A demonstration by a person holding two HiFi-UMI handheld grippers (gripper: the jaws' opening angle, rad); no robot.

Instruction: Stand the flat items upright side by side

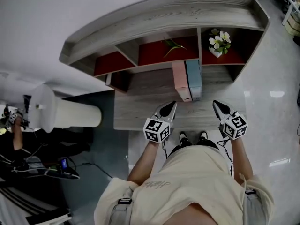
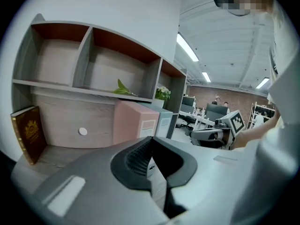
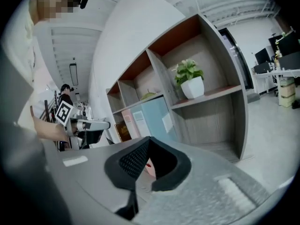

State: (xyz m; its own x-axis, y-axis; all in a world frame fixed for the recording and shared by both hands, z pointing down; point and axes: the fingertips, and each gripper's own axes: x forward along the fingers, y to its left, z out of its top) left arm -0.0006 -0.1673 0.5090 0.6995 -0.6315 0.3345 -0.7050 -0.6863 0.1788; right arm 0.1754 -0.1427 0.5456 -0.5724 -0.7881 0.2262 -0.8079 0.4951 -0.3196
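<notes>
Pink folder (image 1: 180, 81) & blue folder (image 1: 193, 78) stand upright, touching side by side, right of centre on the desk (image 1: 140, 111). Left gripper (image 1: 169, 108) & right gripper (image 1: 218, 108) hover at its front edge, jaws closed, empty. Task looks approx. done; a brown book (image 2: 28, 132) leans at the desk's far left.

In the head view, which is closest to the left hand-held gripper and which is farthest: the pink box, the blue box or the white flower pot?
1. Pink box: stands just ahead of the left hand-held gripper.
2. Blue box: beside the pink box, on its right, a bit farther.
3. White flower pot: in the right compartment of the shelf, farthest.
</notes>
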